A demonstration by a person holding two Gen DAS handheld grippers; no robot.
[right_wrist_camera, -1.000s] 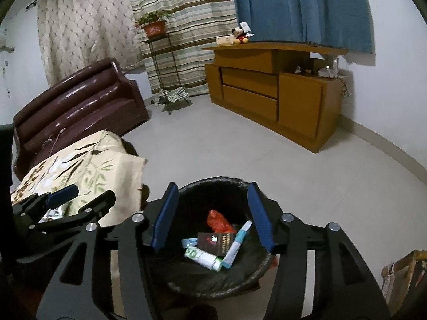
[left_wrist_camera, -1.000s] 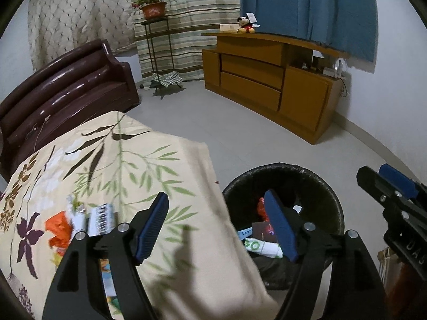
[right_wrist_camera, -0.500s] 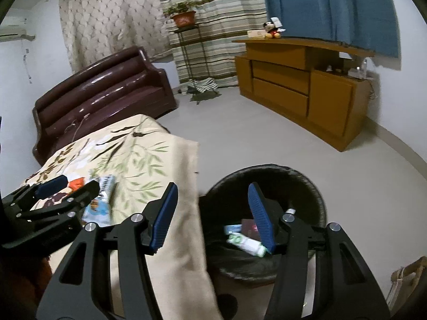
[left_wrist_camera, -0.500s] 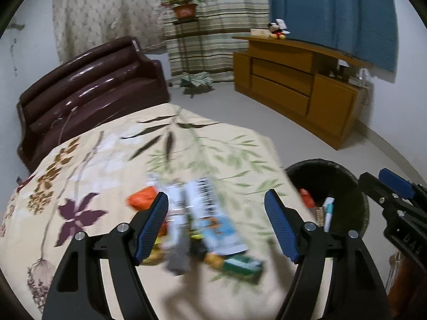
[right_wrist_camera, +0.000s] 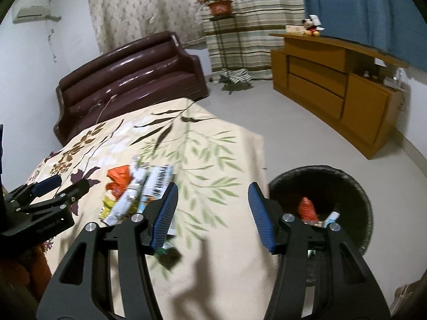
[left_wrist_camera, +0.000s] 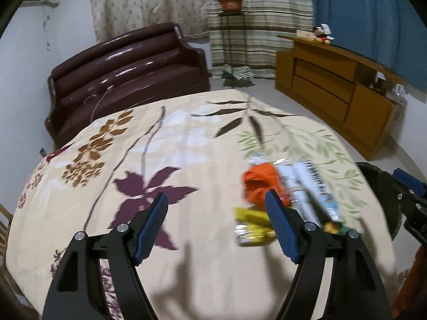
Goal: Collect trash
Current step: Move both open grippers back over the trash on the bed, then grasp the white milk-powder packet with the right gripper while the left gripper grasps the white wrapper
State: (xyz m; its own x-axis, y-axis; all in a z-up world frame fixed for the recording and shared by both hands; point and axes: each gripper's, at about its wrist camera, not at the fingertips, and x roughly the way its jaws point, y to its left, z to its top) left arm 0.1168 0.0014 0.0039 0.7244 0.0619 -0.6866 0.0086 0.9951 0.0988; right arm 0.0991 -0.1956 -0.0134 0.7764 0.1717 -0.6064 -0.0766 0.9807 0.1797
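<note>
A pile of wrappers lies on the floral tablecloth [left_wrist_camera: 165, 144]: an orange wrapper [left_wrist_camera: 260, 184], a white barcode packet [left_wrist_camera: 312, 184] and a yellow wrapper [left_wrist_camera: 250, 226]. My left gripper [left_wrist_camera: 216, 224] hovers open and empty just left of the pile, its right finger partly covering it. In the right wrist view the orange wrapper [right_wrist_camera: 120, 178] and barcode packet [right_wrist_camera: 158, 182] sit left of my right gripper [right_wrist_camera: 210, 213], which is open and empty above the table's edge. The black bin [right_wrist_camera: 355, 184] on the floor holds a red wrapper [right_wrist_camera: 307, 208] and a tube [right_wrist_camera: 332, 217]. The left gripper [right_wrist_camera: 70, 184] shows at far left.
A dark brown sofa [left_wrist_camera: 128, 69] stands behind the table. A wooden cabinet [right_wrist_camera: 333, 85] lines the right wall, and a plant stand [right_wrist_camera: 218, 8] is by the curtains. Bare floor [right_wrist_camera: 267, 112] lies between table, cabinet and bin.
Both grippers have swung left, away from the bin and over the table. The wrapper pile has come up close to the left gripper. Both jaws keep the same gap.
</note>
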